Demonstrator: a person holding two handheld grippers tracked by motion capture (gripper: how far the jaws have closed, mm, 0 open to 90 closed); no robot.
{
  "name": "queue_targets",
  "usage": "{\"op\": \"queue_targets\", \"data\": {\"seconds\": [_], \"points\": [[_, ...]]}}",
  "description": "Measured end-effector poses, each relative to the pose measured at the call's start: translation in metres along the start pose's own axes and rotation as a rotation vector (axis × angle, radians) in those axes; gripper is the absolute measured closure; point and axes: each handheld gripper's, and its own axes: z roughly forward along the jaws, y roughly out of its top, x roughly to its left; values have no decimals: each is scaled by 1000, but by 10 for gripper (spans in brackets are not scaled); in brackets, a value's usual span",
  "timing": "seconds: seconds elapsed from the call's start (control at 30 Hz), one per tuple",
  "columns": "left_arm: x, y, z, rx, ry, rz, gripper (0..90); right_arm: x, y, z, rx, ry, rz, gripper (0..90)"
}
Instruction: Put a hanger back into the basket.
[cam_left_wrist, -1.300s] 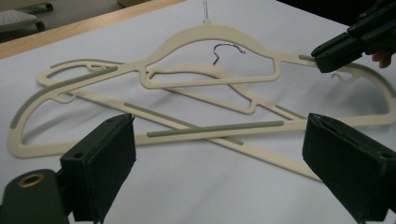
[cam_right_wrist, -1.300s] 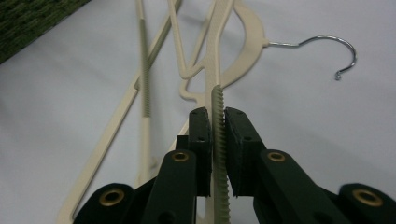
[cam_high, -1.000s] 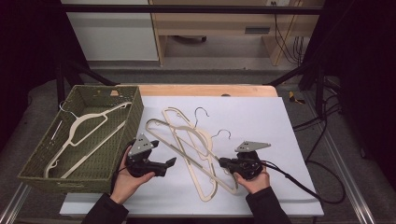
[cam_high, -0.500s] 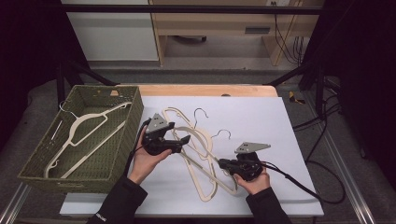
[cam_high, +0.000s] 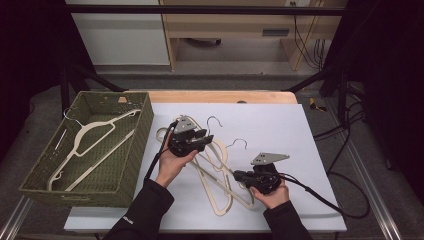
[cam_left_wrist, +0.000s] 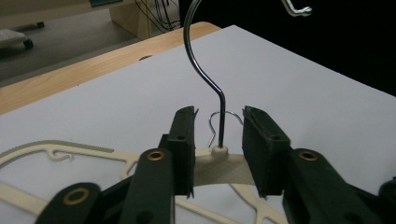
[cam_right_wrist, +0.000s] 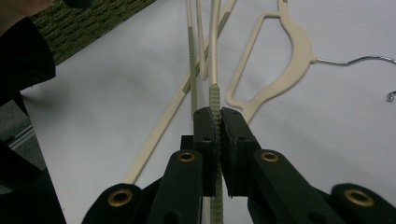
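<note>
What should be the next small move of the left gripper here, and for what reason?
Probably finish closing the left gripper on the neck of the cream hanger. Its jaws have just been closing and now stand on either side of the neck, just below the metal hook, with gaps still visible. The right gripper already clamps a ribbed bar of a hanger, so the pile seems steadied for a lift toward the basket.
</note>
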Motion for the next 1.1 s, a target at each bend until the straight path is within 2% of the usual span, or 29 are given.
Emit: {"op": "queue_targets", "data": {"seconds": [0.07, 0.17, 0.3, 0.33, 0.37, 0.47, 0.5, 0.53, 0.57, 0.73, 0.87, 0.93, 1.0, 1.1], "points": [[0, 0, 3, 7, -12, -6, 746, 0, 0, 0, 2, 4, -9, 858], [-2, 0, 4, 12, 2, 11, 817, 0, 0, -1, 4, 7, -7, 858], [-5, 1, 0, 9, 17, 16, 828, 1, 0, -1, 0, 10, -17, 849], [-6, 1, -1, 8, 24, 25, 829, 2, 1, -1, -6, 5, -5, 835], [-7, 1, -2, 10, 30, 33, 830, 1, 1, -2, -16, 6, -22, 802], [-9, 1, -6, 4, 30, 33, 833, 4, 5, -6, -66, 10, -26, 689], [-12, 1, -12, -13, 35, 35, 836, 5, 6, -8, -72, 9, -41, 657], [-14, 2, -15, -22, 35, 31, 882, 6, 7, -9, -84, 4, -56, 629], [-16, 3, -18, -26, 34, 37, 882, 7, 8, -9, -97, 2, -59, 598], [-31, 3, -32, -47, 31, 66, 883, 16, 16, -8, -141, 2, -85, 511], [-46, 4, -41, -64, 29, 69, 883, 22, 24, -9, -172, -13, -109, 532], [-54, 4, -45, -75, 23, 65, 883, 25, 28, -9, -178, 22, -98, 578], [-61, 5, -48, -76, 18, 63, 883, 29, 30, -9, -192, 34, -102, 620], [-69, 5, -50, -70, 14, 74, 882, 33, 34, -7, -182, 51, -108, 680]]}}
